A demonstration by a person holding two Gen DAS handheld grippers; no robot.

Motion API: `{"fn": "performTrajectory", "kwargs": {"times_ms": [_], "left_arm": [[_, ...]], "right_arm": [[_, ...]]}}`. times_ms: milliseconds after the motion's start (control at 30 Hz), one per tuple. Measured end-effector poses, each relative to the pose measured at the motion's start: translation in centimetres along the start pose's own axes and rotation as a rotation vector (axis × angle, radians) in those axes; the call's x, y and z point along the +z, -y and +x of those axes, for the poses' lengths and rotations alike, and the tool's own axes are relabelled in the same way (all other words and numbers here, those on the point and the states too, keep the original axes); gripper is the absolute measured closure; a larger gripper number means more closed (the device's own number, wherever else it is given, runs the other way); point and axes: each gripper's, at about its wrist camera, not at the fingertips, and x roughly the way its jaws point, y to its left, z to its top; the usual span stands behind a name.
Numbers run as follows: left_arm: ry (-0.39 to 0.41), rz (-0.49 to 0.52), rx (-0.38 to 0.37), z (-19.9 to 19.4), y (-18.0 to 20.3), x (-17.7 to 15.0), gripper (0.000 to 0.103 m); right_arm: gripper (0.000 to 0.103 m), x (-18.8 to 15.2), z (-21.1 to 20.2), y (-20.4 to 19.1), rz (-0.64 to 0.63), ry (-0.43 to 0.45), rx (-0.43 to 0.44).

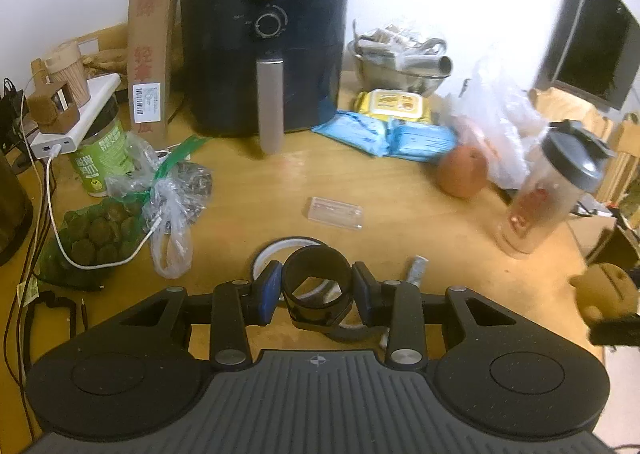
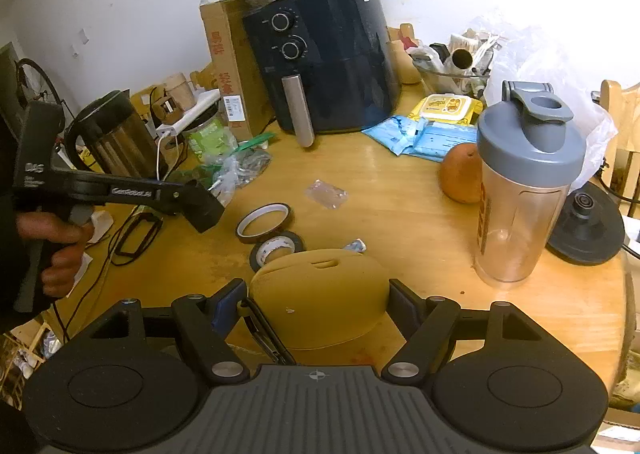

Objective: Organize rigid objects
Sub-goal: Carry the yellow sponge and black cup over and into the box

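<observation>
Black tape ring (image 1: pixel 318 280) sits clamped crosswise in my left tongs (image 1: pixel 316 286), pads pressing its two sides, hole facing up toward the lens, carried clear above the table (image 1: pixel 400 206). Directly beneath and just beyond it lie two more rolls, a white-lined one (image 2: pixel 264 219) and a darker one (image 2: pixel 276 248), touching each other; from the left they are straight ahead, and the left hand (image 2: pixel 60 250) is the nearer to them. My right tongs (image 2: pixel 316 296) are closed across a tan rounded case (image 2: pixel 320 294), its long axis running side to side between the pads, low over the wood. Judging by this, a set-down spot is the open patch mid-table, near the clear plastic packet (image 1: pixel 335 213). Farther out: orange (image 1: pixel 462 170), shaker bottle (image 2: pixel 524 190), blue wipe packs (image 1: pixel 384 134). Air fryer (image 1: pixel 264 38) and cardboard box (image 1: pixel 152 34) stand against the white wall.
</observation>
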Motion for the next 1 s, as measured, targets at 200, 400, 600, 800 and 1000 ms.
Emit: {"fn": "performTrajectory", "kwargs": {"times_ms": [200, 400, 600, 800, 1000], "left_arm": [[0.0, 0.005, -0.043, -2.3, 0.7, -1.4, 0.066], [-0.02, 0.011, -0.09, -3.8, 1.5, -3.1, 0.066], [-0.047, 0.033, -0.144, -4.7, 2.8, -5.0, 0.066], [-0.079, 0.067, -0.192, -4.8, 4.3, -6.7, 0.066], [-0.11, 0.121, -0.215, -4.0, 5.7, -8.3, 0.066]], "right_arm": [[0.026, -0.4, -0.3, -0.4, 0.003, 0.0, 0.009], [0.026, -1.1, -0.7, -0.8, 0.004, -0.002, 0.022], [0.026, -2.0, -1.0, -1.5, 0.007, -0.016, 0.034], [0.026, -3.1, -1.4, -2.1, 0.012, -0.029, 0.035], [0.026, -3.9, -2.4, -2.2, 0.027, -0.024, 0.022]]}}
